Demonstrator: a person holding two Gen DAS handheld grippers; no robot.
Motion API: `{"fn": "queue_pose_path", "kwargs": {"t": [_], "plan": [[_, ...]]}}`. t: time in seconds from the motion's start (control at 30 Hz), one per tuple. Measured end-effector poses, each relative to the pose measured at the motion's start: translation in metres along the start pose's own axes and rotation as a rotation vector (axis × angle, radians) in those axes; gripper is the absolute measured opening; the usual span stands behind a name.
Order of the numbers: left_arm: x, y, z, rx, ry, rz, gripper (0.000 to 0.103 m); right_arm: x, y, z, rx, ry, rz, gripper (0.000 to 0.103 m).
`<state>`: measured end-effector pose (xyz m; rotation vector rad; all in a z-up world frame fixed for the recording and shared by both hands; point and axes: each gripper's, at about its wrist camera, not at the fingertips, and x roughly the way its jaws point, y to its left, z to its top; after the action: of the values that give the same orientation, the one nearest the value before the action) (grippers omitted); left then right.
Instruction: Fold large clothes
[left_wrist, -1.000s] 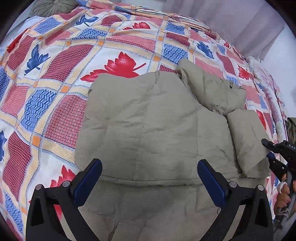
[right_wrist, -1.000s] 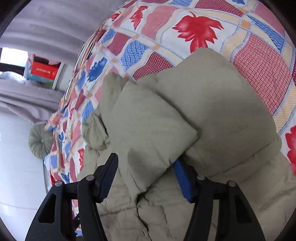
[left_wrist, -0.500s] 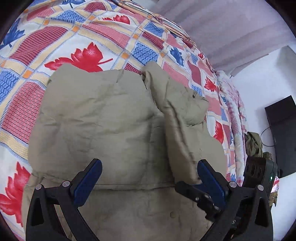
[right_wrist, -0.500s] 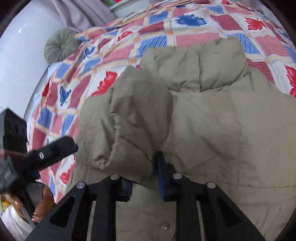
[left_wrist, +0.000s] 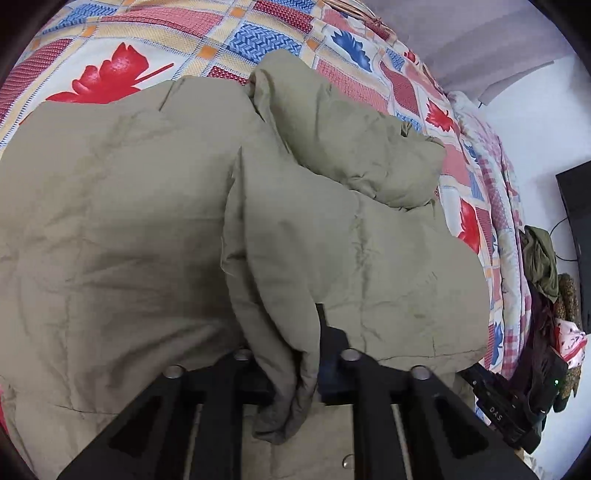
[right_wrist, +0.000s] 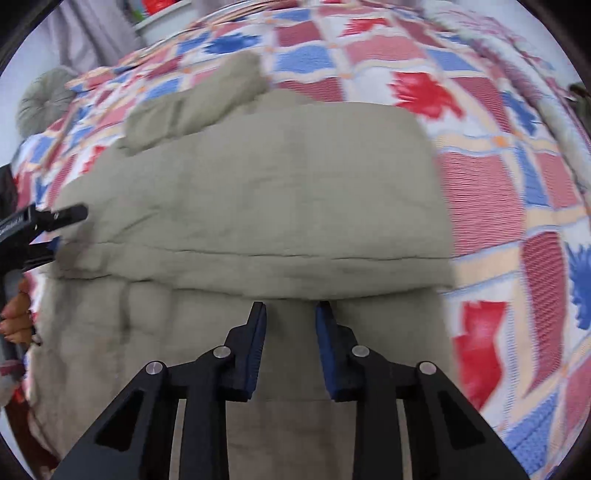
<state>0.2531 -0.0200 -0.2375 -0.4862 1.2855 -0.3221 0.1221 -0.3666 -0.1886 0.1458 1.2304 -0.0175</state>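
Observation:
A large khaki padded jacket (left_wrist: 122, 229) lies spread on a bed with a red, blue and white patterned cover (left_wrist: 122, 70). My left gripper (left_wrist: 291, 365) is shut on the jacket's sleeve (left_wrist: 354, 258), whose cuff hangs down between the fingers. In the right wrist view the jacket (right_wrist: 258, 192) fills the middle, with one sleeve (right_wrist: 195, 103) folded across its far left. My right gripper (right_wrist: 290, 317) hovers just above the jacket with its jaws a little apart and nothing between them. The left gripper (right_wrist: 55, 218) shows at the left edge of that view.
A round grey cushion (right_wrist: 40, 96) sits at the bed's far left corner. A heap of clothes (left_wrist: 546, 302) and a dark screen (left_wrist: 580, 229) stand beside the bed's right side. The right gripper's body (left_wrist: 506, 413) shows at lower right in the left wrist view.
My left gripper has closed on the jacket sleeve. My right gripper has let go of the sleeve, opened slightly and swung over the jacket's body.

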Motion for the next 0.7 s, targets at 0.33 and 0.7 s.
{"fn": "queue_pose_path", "kwargs": {"t": [0.33,0.7], "plan": [[-0.013,0.000,0.000,0.100,-0.055,0.153,0.011,-0.006,-0.054,0.030,0.041,-0.121,-0.223,0.018],[-0.057,0.031,-0.004,0.080,-0.126,0.292,0.011,0.011,-0.056,0.012,0.094,-0.005,-0.168,0.021]]}}
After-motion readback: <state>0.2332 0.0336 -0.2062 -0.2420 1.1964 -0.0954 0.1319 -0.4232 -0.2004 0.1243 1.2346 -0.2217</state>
